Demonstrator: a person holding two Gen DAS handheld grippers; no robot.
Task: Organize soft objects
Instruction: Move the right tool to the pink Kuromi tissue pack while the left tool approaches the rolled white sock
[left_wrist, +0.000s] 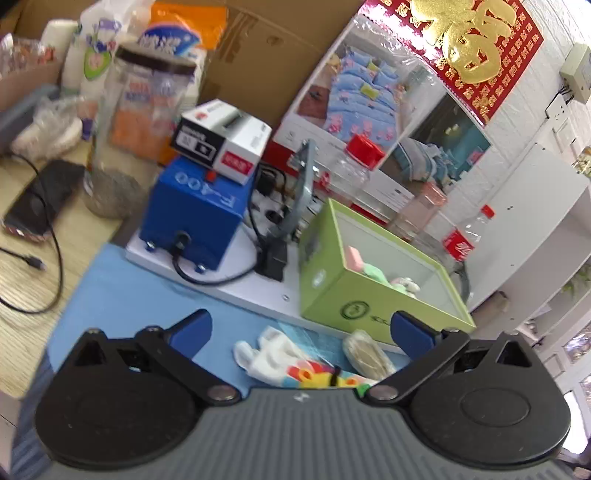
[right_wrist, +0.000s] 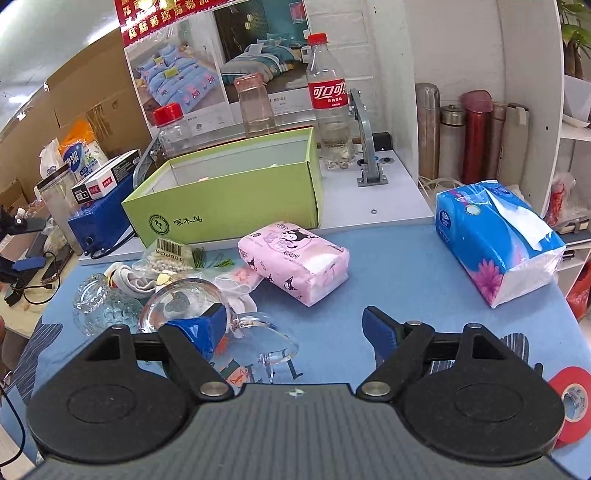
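A green open box (left_wrist: 328, 280) stands on a white board and holds a pink sponge (left_wrist: 355, 257), a pale green piece and a small soft item. It also shows in the right wrist view (right_wrist: 229, 199). My left gripper (left_wrist: 301, 330) is open and empty above a white sock (left_wrist: 273, 354) and a colourful soft item (left_wrist: 325, 376) on the blue mat. My right gripper (right_wrist: 295, 325) is open and empty, just short of a pink tissue pack (right_wrist: 295, 264). A blue tissue pack (right_wrist: 495, 236) lies at the right.
A glass dish (right_wrist: 184, 302), a glass lid (right_wrist: 266, 343) and a glass jar (right_wrist: 99, 306) lie by my right gripper's left finger. A bag of beads (right_wrist: 170, 258), cola bottle (right_wrist: 330, 107), blue machine (left_wrist: 195, 210) and red tape roll (right_wrist: 572, 398) stand around.
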